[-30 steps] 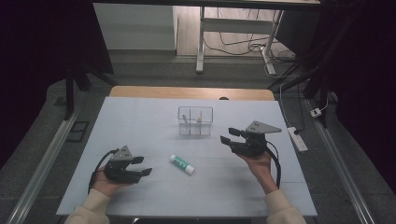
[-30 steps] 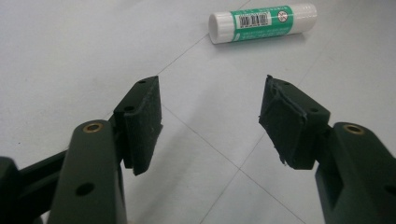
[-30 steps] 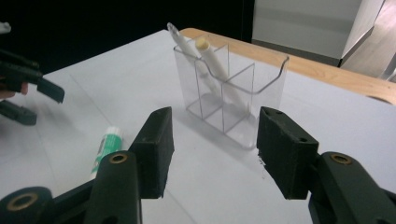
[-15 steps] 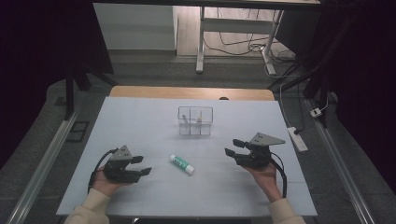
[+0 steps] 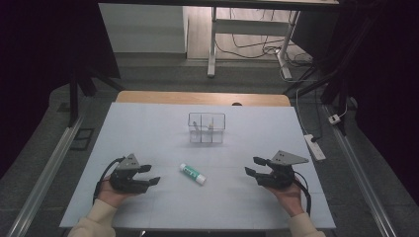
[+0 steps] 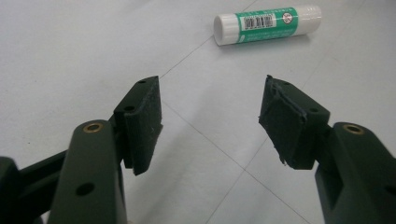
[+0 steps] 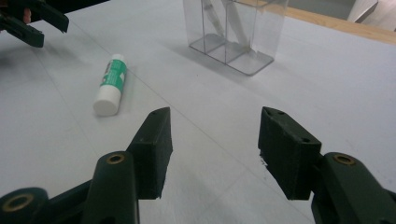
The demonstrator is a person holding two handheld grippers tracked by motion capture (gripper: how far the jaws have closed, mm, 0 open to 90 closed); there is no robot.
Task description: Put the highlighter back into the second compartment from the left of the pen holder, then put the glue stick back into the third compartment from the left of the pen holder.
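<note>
A white glue stick with a green label (image 5: 192,173) (image 6: 267,23) (image 7: 111,84) lies flat on the white table top, between the two hands. My left gripper (image 5: 152,174) (image 6: 212,100) rests low at the left, its jaws open and empty, pointing toward the stick a short way off. My right gripper (image 5: 252,165) (image 7: 215,128) is at the right, also open and empty, aimed leftward over bare table. A clear plastic box with compartments (image 5: 206,127) (image 7: 233,35) stands upright farther back, with thin white items inside.
The white table top (image 5: 148,133) ends at a wooden far edge (image 5: 197,97). A power strip (image 5: 314,146) lies on the floor off the right side. The left gripper's jaws (image 7: 32,23) appear at the top left of the right gripper view.
The right hand and its gripper have come down and back toward the near edge of the table. The left gripper and the glue stick have stayed put.
</note>
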